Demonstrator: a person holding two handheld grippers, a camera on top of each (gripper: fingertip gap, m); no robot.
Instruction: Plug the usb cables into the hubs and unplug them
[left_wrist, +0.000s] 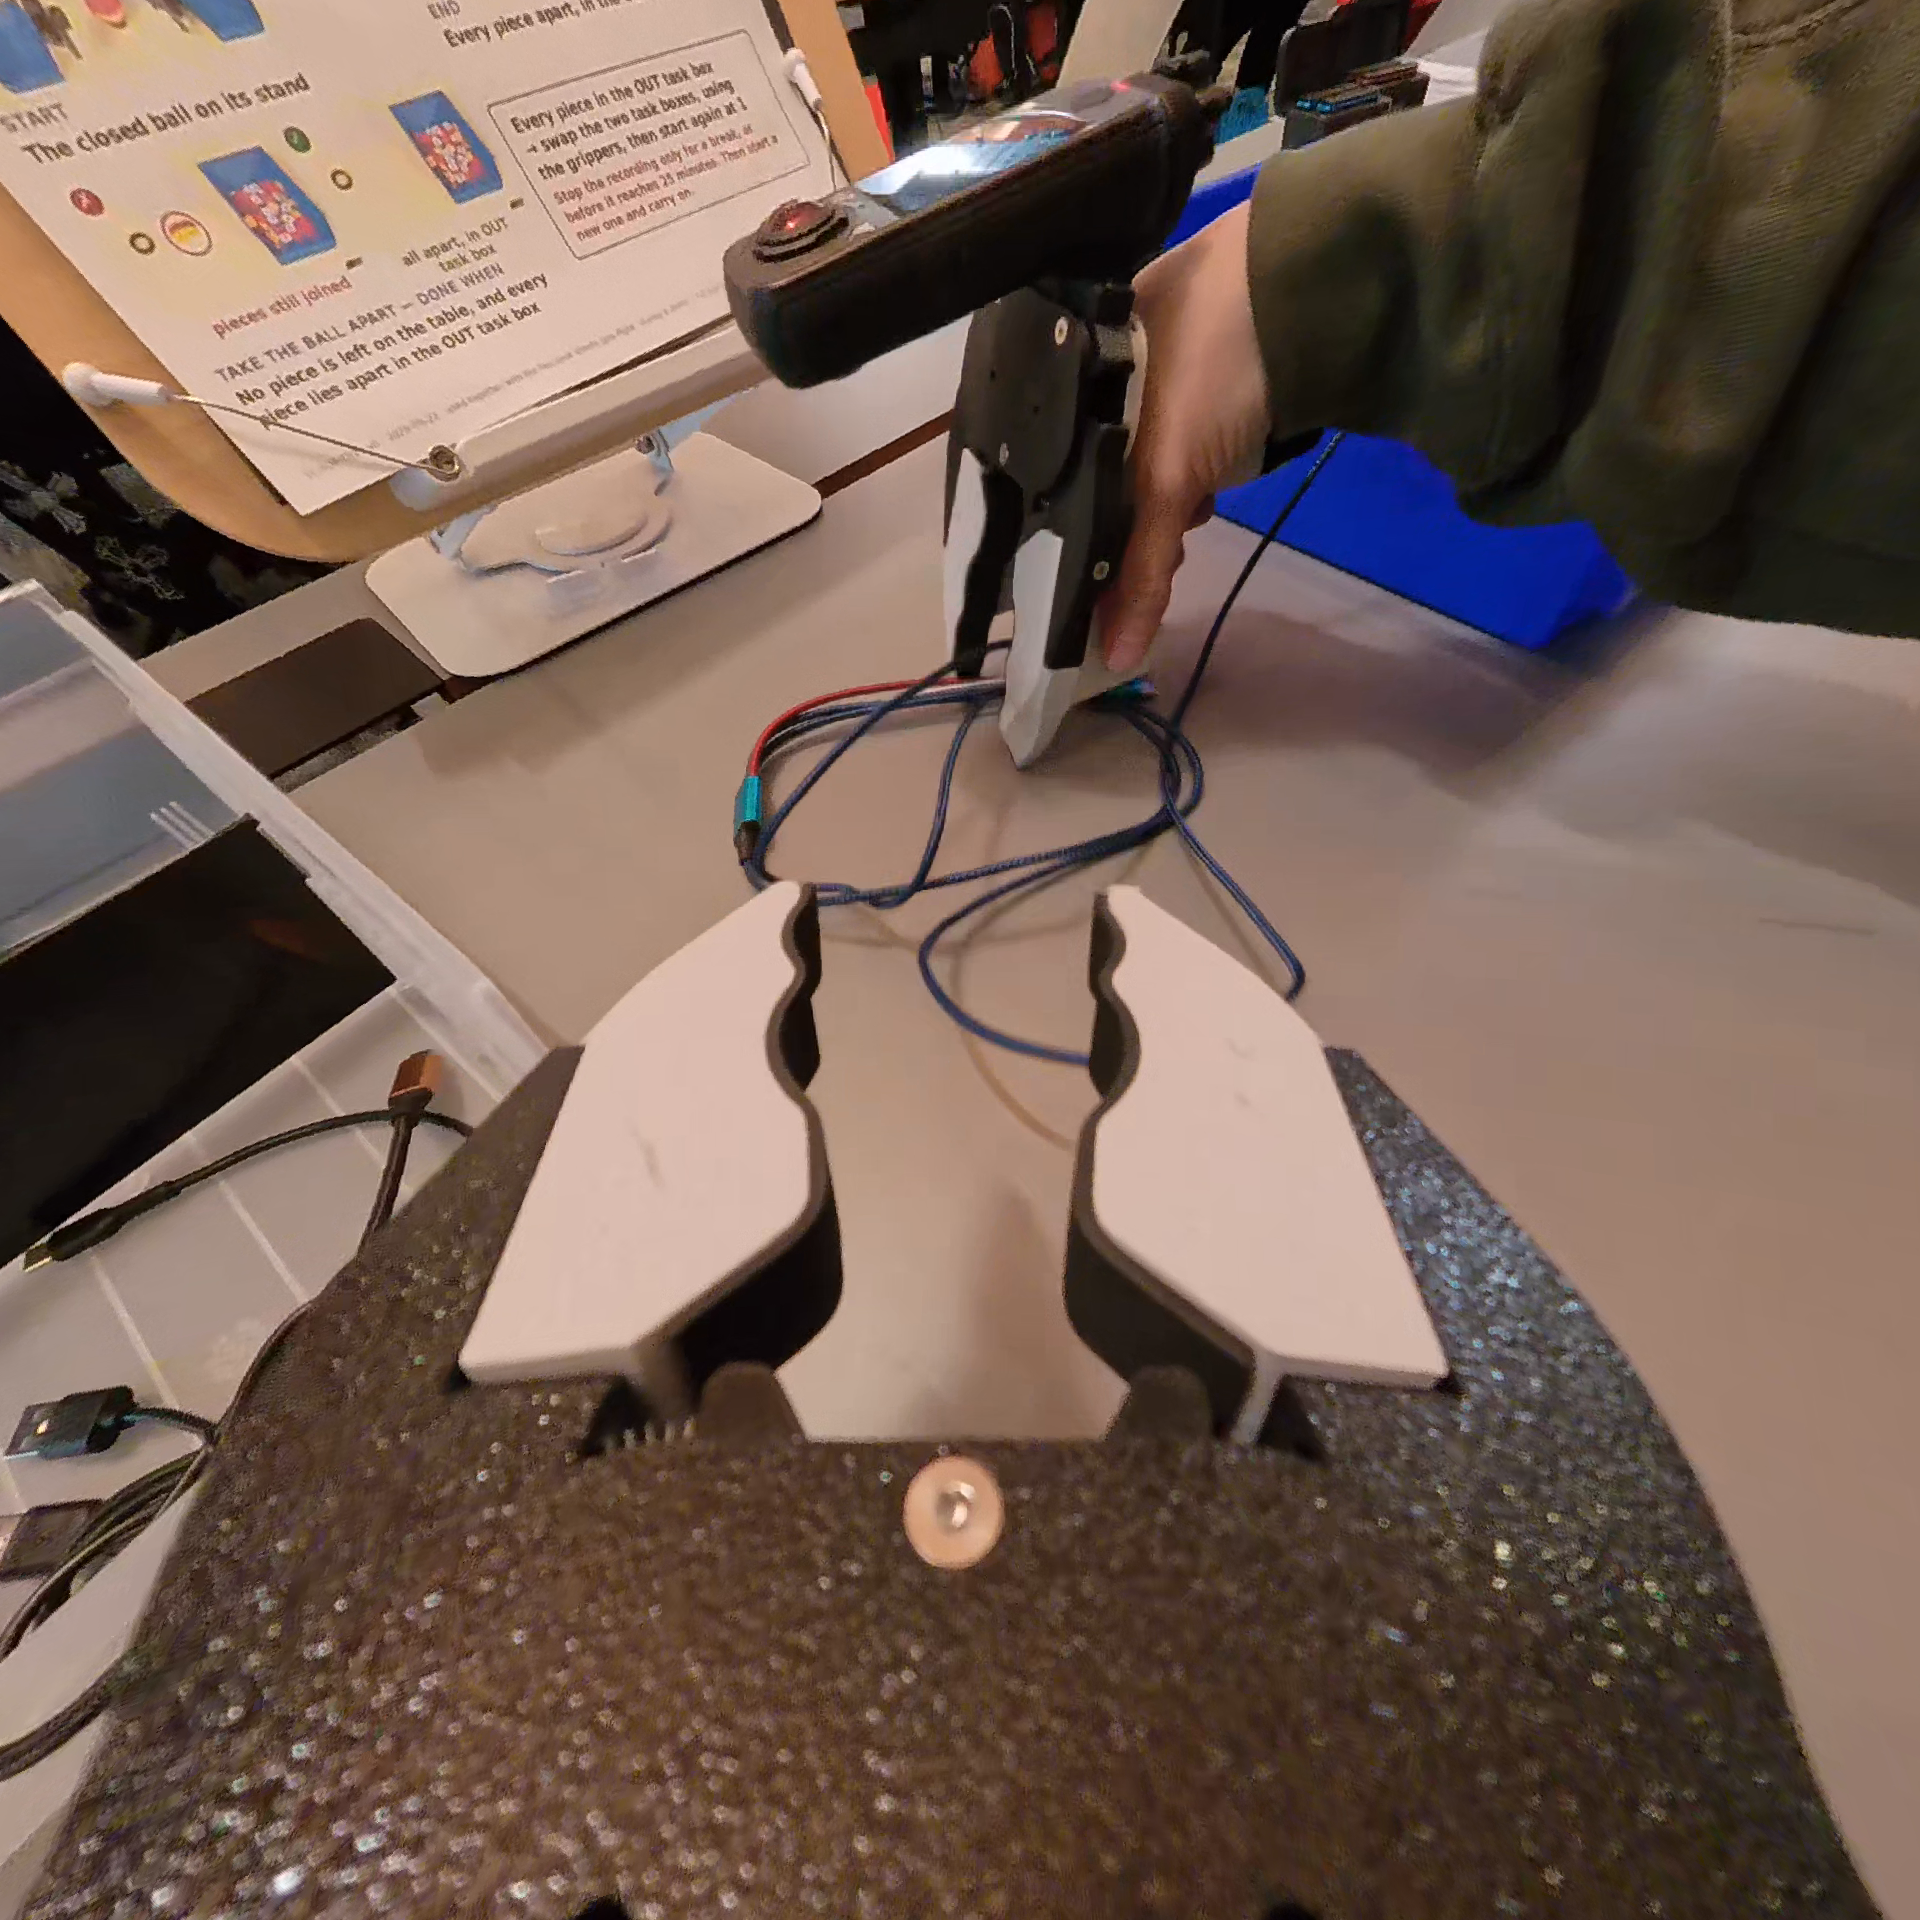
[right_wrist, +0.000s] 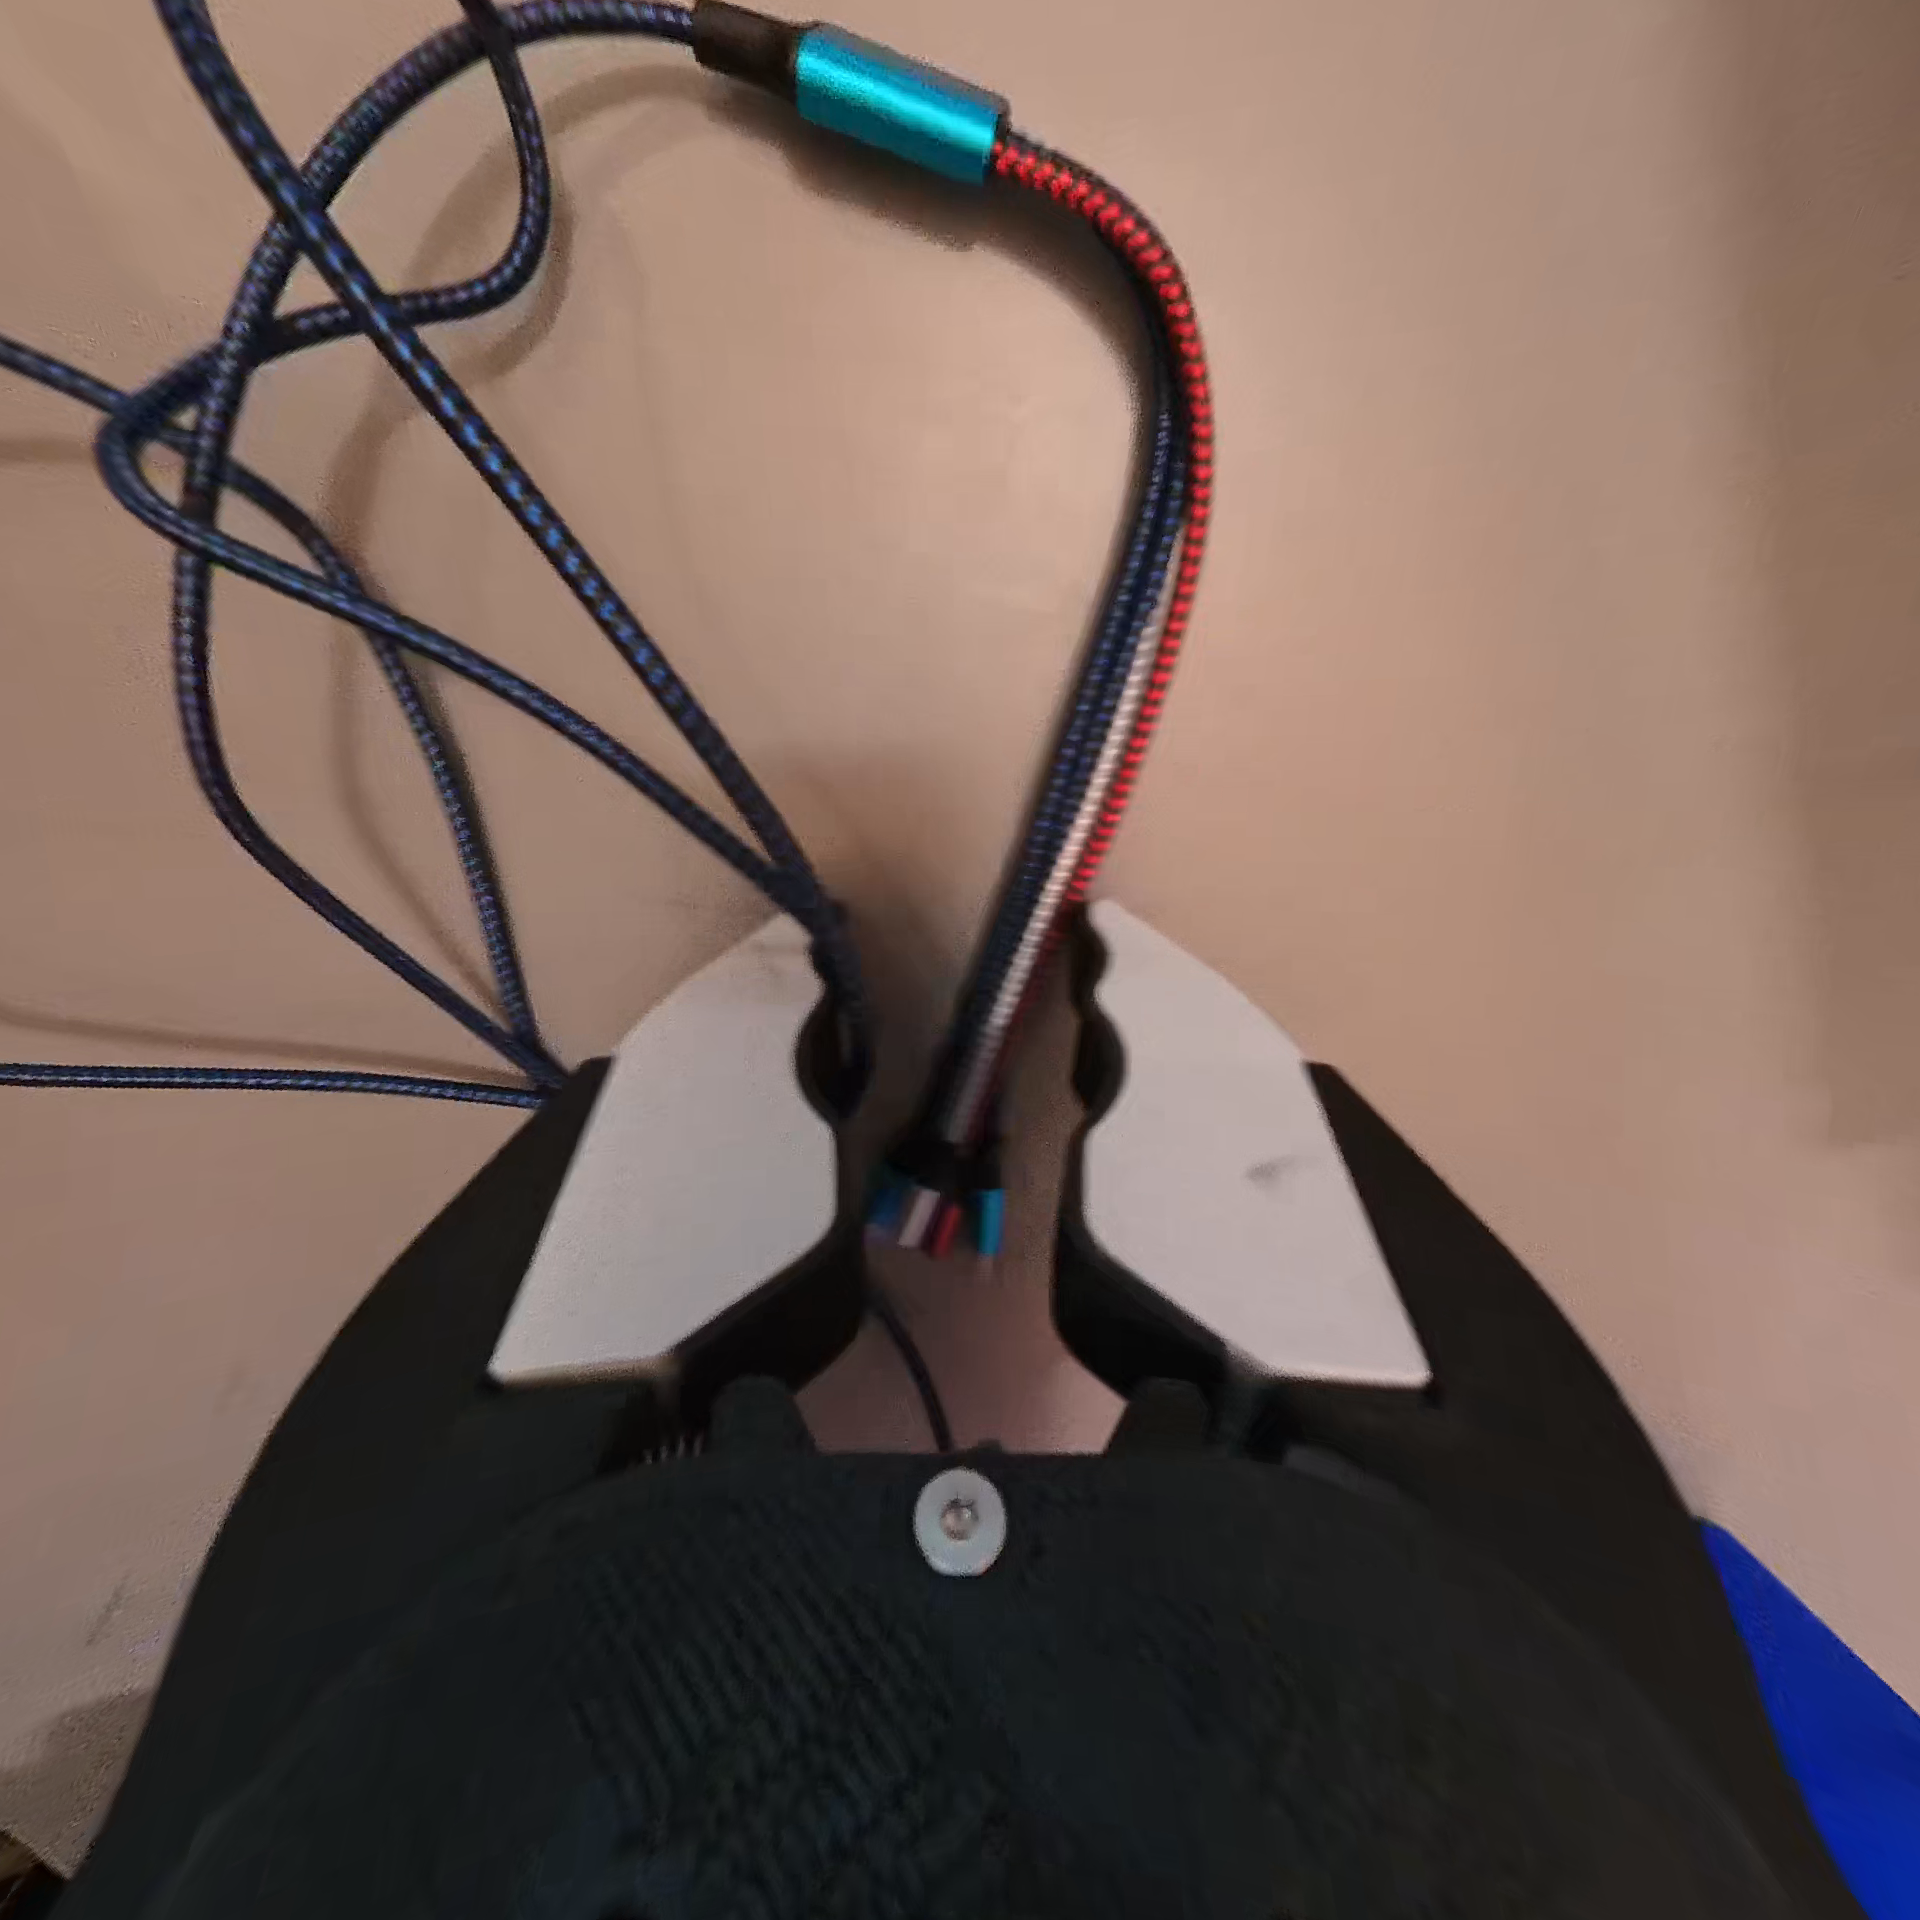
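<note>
A blue braided USB cable (left_wrist: 1039, 883) lies in loose loops on the grey table (left_wrist: 1558, 1039). Its teal splitter (left_wrist: 750, 821) divides it into red, white and blue branches (right_wrist: 1101, 748). In the right wrist view the splitter (right_wrist: 899, 104) is at the top, and the branch plugs (right_wrist: 940, 1216) lie between my right gripper's open jaws without being pinched. My right gripper (right_wrist: 961, 935) points straight down at the table; it also shows in the left wrist view (left_wrist: 1023, 665), held by a hand (left_wrist: 1195, 436). My left gripper (left_wrist: 956, 914) is open and empty, just short of the cable loops.
A sign stand with an instruction sheet (left_wrist: 416, 208) and white base (left_wrist: 592, 540) stands at the back left. A blue box (left_wrist: 1434, 540) is behind the right gripper. A clear plastic bin (left_wrist: 104, 727) sits at the left, beside other cables with a copper plug (left_wrist: 416, 1081) and black plugs (left_wrist: 73, 1423).
</note>
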